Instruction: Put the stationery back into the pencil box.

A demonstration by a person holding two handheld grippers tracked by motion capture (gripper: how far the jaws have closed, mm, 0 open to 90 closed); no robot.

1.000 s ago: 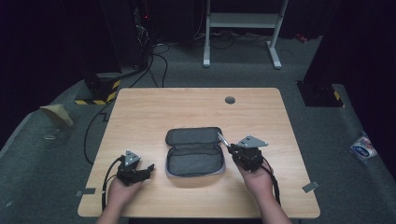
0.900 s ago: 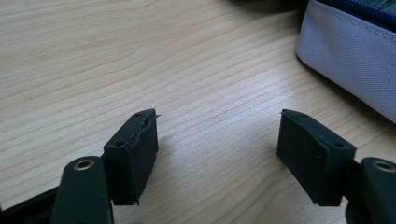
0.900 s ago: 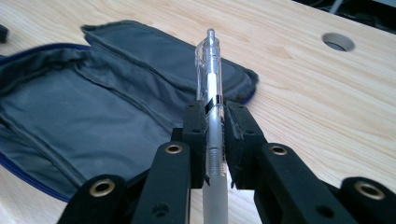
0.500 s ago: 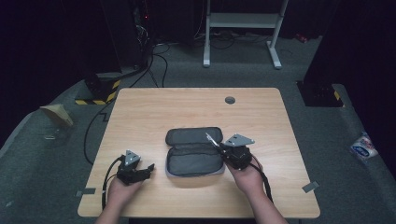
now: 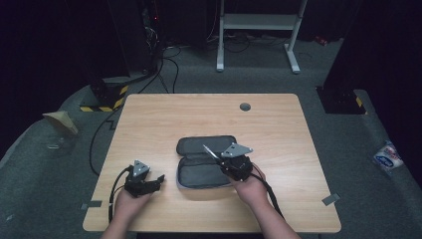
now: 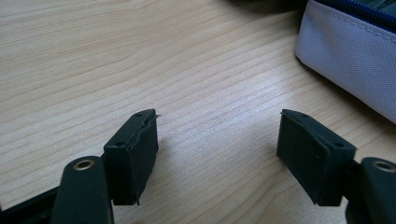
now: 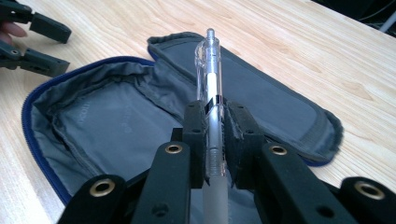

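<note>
An open grey pencil case [image 5: 201, 164] with a blue zip lies flat on the wooden table [image 5: 164, 119], its lid folded back. My right gripper [image 5: 226, 160] hangs over the case and is shut on a clear pen [image 7: 208, 79]; the pen [image 5: 210, 151] sticks out past the jaws, above the grey lining [image 7: 116, 116]. My left gripper [image 5: 155, 180] rests low on the table left of the case, open and empty. In the left gripper view the case's grey wall [image 6: 348, 60] sits at the upper right, apart from the jaws.
A round grommet [image 5: 245, 106] is set in the table near its far edge. Bare wood lies left of and beyond the case. Past the table are a white stand [image 5: 259, 30] and cables on the floor.
My right gripper has carried the pen leftward, from the case's right edge to over its open inside. The left gripper has stayed where it was.
</note>
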